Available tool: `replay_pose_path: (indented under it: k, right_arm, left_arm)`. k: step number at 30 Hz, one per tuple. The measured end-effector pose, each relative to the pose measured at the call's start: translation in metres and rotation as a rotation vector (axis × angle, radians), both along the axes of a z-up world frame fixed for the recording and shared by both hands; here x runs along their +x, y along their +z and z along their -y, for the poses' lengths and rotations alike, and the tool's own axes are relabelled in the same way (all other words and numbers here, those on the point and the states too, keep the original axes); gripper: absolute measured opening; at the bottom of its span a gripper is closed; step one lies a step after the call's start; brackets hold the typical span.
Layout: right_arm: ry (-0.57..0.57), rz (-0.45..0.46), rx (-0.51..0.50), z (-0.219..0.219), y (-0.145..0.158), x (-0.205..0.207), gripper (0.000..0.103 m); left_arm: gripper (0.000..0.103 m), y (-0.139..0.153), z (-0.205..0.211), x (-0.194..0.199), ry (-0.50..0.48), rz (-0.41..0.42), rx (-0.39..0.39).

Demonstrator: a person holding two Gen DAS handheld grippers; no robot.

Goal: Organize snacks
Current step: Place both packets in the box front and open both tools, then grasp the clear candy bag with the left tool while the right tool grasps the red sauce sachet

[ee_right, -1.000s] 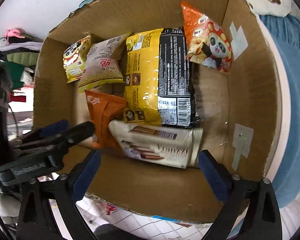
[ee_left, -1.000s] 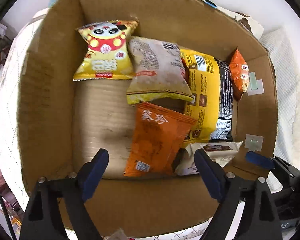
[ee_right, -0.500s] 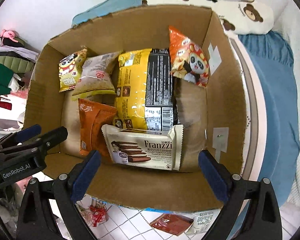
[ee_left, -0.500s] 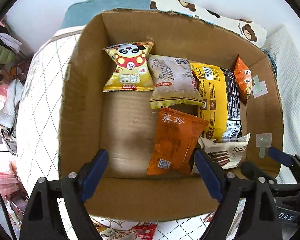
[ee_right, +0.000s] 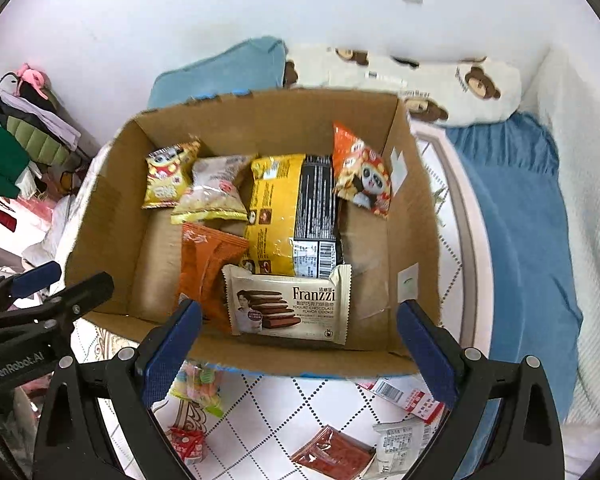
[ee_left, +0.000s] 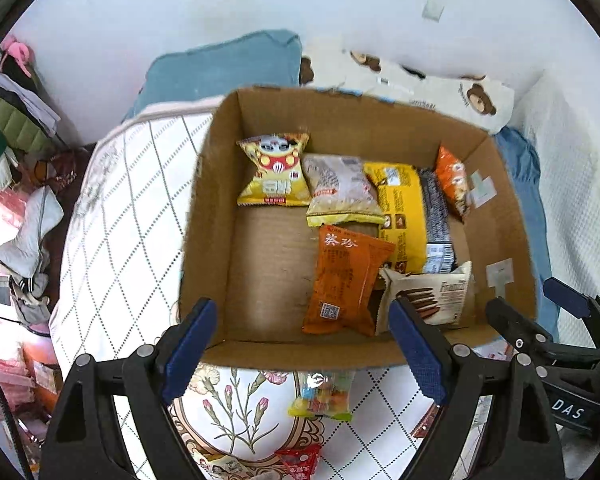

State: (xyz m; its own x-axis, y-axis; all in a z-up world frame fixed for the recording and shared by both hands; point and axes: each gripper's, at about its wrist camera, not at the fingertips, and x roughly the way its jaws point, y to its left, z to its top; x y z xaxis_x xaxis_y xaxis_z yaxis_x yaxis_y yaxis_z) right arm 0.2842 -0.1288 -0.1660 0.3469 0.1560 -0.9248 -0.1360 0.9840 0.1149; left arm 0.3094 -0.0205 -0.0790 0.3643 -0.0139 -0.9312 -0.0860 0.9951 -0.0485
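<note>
An open cardboard box stands on a quilted bed and holds several snack packs: a yellow panda bag, a beige bag, an orange pack, a large yellow-and-black pack, an orange panda bag and a Franzzi cookie pack. My left gripper is open and empty above the box's near wall. My right gripper is open and empty, also above the near wall. Loose snacks lie on the bed before the box: a candy bag, a red pack.
The quilted bed cover spreads left of the box. A teal pillow and a bear-print pillow lie behind it against the white wall. A blue blanket lies right. Clothes pile sits at far left.
Both grippers have pulled back and up from inside the box, so the whole box, the bed and loose snacks in front now show. Both stay open and empty.
</note>
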Motion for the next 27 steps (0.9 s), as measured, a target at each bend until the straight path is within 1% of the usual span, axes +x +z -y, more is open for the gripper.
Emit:
replay_pose_path:
  k: [4,7,12,16,21,27]
  right_arm:
    - [-0.003,0.059,0.006,0.002,0.02,-0.02,0.1]
    - [-0.006,0.1,0.016,0.005,0.035,-0.035,0.1]
    - [-0.015,0.179,0.024,0.006,0.063,-0.06,0.1]
    - [-0.016,0.228,0.031,0.006,0.081,-0.079,0.1]
    - [-0.024,0.264,0.053,0.006,0.097,-0.101,0.1]
    - [-0.042,0.269,0.1,0.011,0.106,-0.115,0.1]
  left_arm:
    - [0.088,0.017,0.0,-0.016,0.0,0.052,-0.007]
    - [0.088,0.03,0.001,-0.03,-0.002,0.097,0.012]
    - [0.088,0.048,0.0,-0.056,-0.004,0.146,0.013]
    - [0.088,0.056,0.002,-0.073,-0.007,0.172,0.013]
    - [0.088,0.067,0.003,-0.09,-0.006,0.206,0.013]
    - [0.088,0.075,0.005,-0.101,-0.011,0.24,0.008]
